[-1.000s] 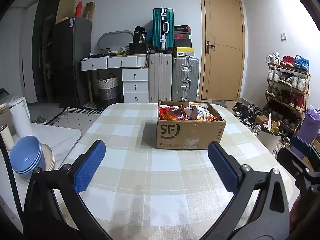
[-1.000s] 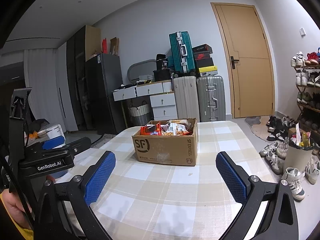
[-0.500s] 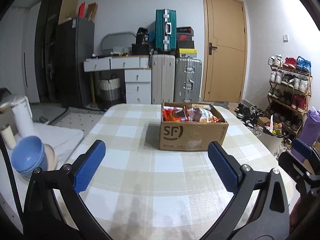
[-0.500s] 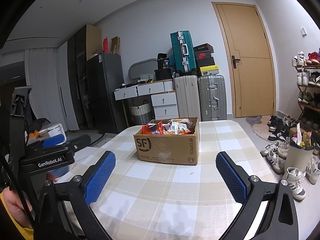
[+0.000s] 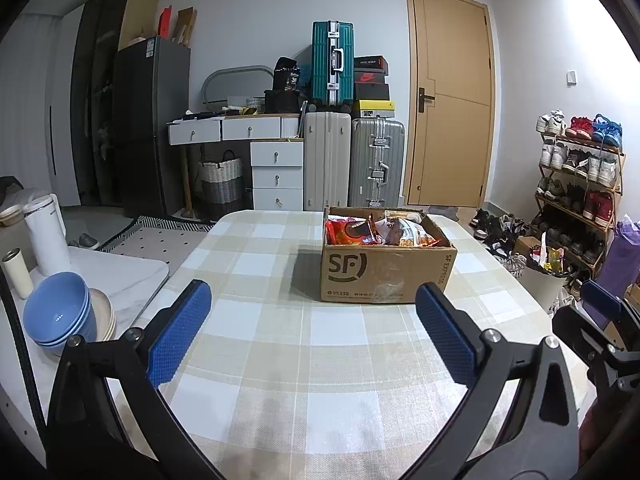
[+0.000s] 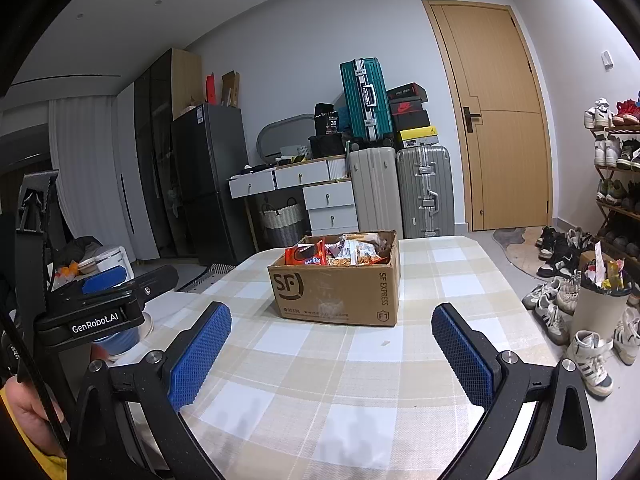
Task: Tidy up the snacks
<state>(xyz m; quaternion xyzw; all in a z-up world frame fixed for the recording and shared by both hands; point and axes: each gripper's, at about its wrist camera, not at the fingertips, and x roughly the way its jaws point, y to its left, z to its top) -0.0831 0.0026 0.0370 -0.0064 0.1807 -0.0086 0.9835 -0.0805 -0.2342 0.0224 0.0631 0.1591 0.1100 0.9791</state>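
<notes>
A brown cardboard box (image 5: 386, 274) (image 6: 336, 290) marked SF stands on the checked table (image 5: 280, 344) (image 6: 328, 380), filled with snack packets (image 5: 372, 232) (image 6: 336, 252), red and silvery ones on top. My left gripper (image 5: 312, 332) hovers open over the table's near part, short of the box, nothing between its blue pads. My right gripper (image 6: 332, 352) is open too, also short of the box and empty. The left gripper's body (image 6: 92, 304) shows at the left of the right wrist view, held by a hand (image 6: 24, 404).
Left of the table a white counter (image 5: 120, 276) carries stacked blue bowls (image 5: 58, 312), a white kettle (image 5: 46, 232) and a small cup. Beyond the table stand suitcases (image 5: 352, 160), a drawer unit and a door. A shoe rack (image 5: 576, 184), shoes and a bin (image 6: 600, 300) line the right side.
Both grippers stay open. The box has drifted slightly right and lower in the left wrist view and sits a little nearer in both views.
</notes>
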